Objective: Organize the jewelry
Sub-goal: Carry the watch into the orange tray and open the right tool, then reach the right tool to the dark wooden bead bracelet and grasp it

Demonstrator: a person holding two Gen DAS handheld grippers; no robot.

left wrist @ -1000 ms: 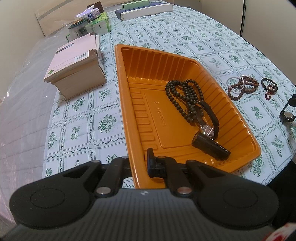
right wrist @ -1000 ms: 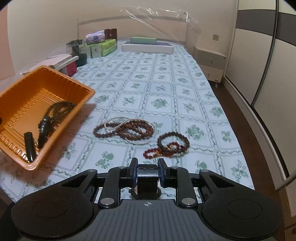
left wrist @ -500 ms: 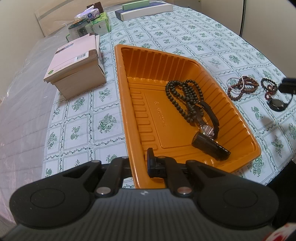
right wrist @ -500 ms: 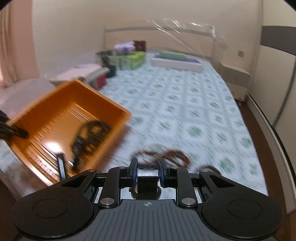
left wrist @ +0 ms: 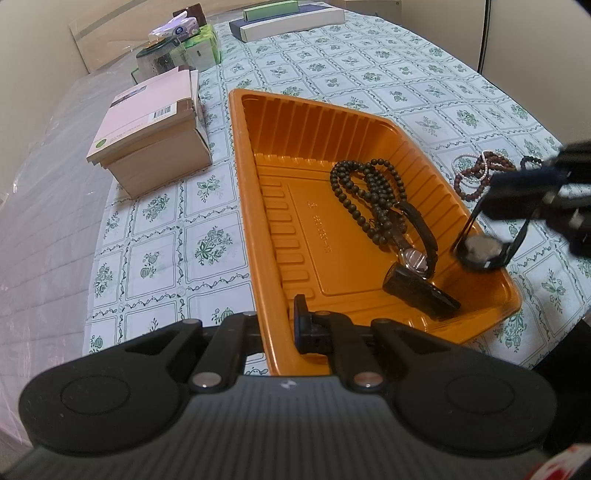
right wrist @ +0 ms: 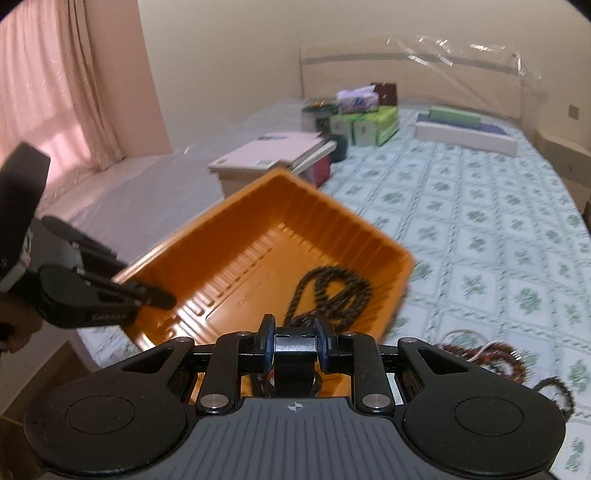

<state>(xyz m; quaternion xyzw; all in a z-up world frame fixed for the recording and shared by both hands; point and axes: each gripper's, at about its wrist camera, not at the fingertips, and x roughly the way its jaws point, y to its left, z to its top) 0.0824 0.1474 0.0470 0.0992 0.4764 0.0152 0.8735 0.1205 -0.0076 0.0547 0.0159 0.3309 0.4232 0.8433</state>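
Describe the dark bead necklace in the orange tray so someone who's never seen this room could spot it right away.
Start at the orange ribbed plastic tray on the green-patterned tablecloth. The long string of small dark round beads lies coiled in loops on the tray floor, just beyond a black-strapped wristwatch. The reddish-brown bead bracelets lie outside the tray, on the cloth.

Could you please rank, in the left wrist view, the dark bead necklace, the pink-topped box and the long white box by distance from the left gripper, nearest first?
From the left gripper, clamped on the orange tray's near rim:
1. Dark bead necklace, inside the tray, ahead and right.
2. Pink-topped box, on the cloth left of the tray.
3. Long white box, at the far end.
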